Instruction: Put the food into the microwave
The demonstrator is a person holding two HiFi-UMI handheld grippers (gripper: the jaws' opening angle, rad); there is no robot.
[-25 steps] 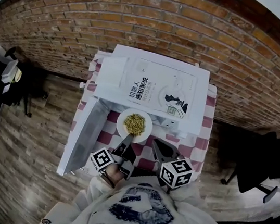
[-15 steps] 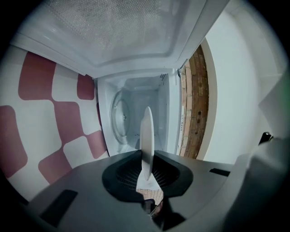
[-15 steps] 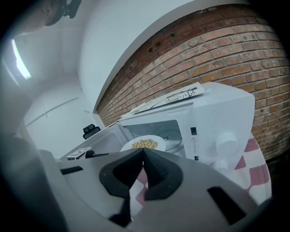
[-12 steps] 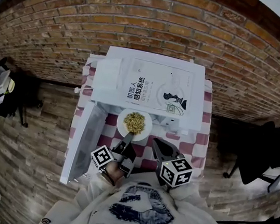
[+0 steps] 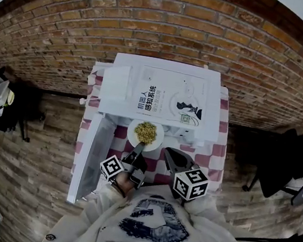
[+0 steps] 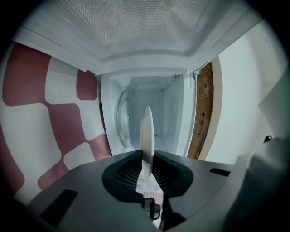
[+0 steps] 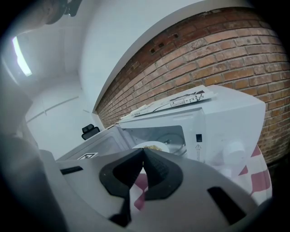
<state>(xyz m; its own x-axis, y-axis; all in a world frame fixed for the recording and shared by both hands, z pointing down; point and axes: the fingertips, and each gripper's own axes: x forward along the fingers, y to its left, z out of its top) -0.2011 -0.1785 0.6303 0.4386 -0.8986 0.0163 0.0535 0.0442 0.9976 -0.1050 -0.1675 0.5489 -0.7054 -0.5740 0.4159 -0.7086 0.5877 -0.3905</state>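
Pinching the rim of a white plate [image 5: 146, 134] between the jaws of the left gripper [image 5: 136, 156], with the jaws closed onto it from both sides (edge-on and thin in the left gripper view). Carrying yellowish food [image 5: 146, 131] heaped in its middle, and held just in front of the open cavity of the white microwave [image 5: 132, 63], not yet inside. Visible through that opening, a round glass turntable [image 6: 122, 118]. Hanging open to the left of the microwave, its door [image 5: 92, 156]. Lying flat on top of the microwave, a printed booklet [image 5: 169, 99], its cover text too small to read surely. Hovering in front of the microwave, just to the right of the plate, the right gripper [image 5: 170, 156], jaws pressed together with nothing between them. Under the microwave, a red-and-white checked cloth [image 5: 219, 151] covering the table. Behind the microwave, a red brick wall [image 5: 167, 23]. Around the table, a floor [image 5: 39, 145] in a brick-like pattern. To the right of the microwave, well apart, a dark chair [image 5: 278, 166].
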